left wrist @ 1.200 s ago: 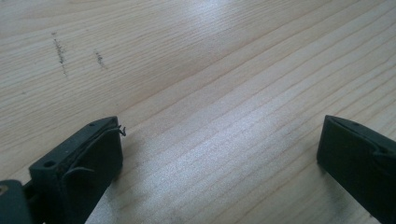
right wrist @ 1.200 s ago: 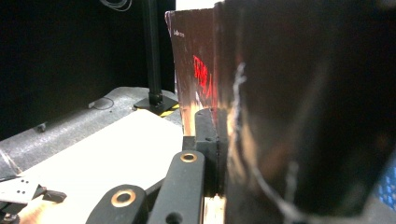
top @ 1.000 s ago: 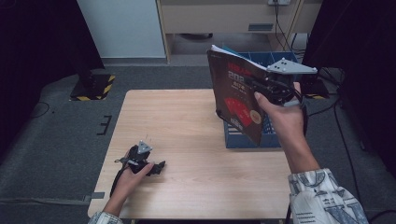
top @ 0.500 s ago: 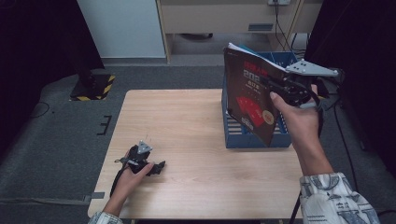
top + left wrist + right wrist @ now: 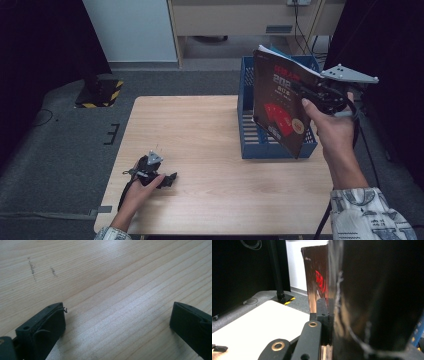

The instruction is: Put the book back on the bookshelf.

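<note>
We have the dark book [image 5: 278,107] up in the air, standing nearly upright with its long axis running top to bottom and its lower edge hanging just over the blue basket [image 5: 248,131] at the far right of the surface [image 5: 200,130]. The right hand-held gripper [image 5: 312,95] has its jaws clamped on the book's right edge, so we judge the way in is straight down. The left hand-held gripper [image 5: 167,180] rests wide open and empty, well apart.

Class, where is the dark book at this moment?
In the high view, the dark book is at the right, held upright by the right claw over the blue basket.
</note>
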### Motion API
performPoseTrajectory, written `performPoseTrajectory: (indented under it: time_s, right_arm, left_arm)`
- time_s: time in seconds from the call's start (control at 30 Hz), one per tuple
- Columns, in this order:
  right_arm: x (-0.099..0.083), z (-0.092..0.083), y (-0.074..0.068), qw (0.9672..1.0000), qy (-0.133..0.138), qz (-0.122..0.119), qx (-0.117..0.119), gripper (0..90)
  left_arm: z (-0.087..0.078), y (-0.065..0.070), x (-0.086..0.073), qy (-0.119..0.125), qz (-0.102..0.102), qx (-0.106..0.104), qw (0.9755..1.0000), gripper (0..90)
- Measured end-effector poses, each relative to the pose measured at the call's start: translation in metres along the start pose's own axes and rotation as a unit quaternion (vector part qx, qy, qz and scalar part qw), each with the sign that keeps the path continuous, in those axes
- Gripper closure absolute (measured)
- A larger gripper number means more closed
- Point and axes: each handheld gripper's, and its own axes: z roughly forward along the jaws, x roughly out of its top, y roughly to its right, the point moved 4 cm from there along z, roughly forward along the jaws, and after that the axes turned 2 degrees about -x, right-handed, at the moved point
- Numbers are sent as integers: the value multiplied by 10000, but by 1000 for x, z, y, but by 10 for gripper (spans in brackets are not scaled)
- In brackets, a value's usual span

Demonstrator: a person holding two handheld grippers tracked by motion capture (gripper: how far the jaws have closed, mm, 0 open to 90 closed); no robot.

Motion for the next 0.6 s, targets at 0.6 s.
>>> performPoseTrajectory:
  time_s: [0.6]
  right_arm:
    - [-4, -18, 30, 9993, -7, 133, -354, 872]
  left_arm:
    - [0, 0, 0, -3, 3, 11, 10000, 0]
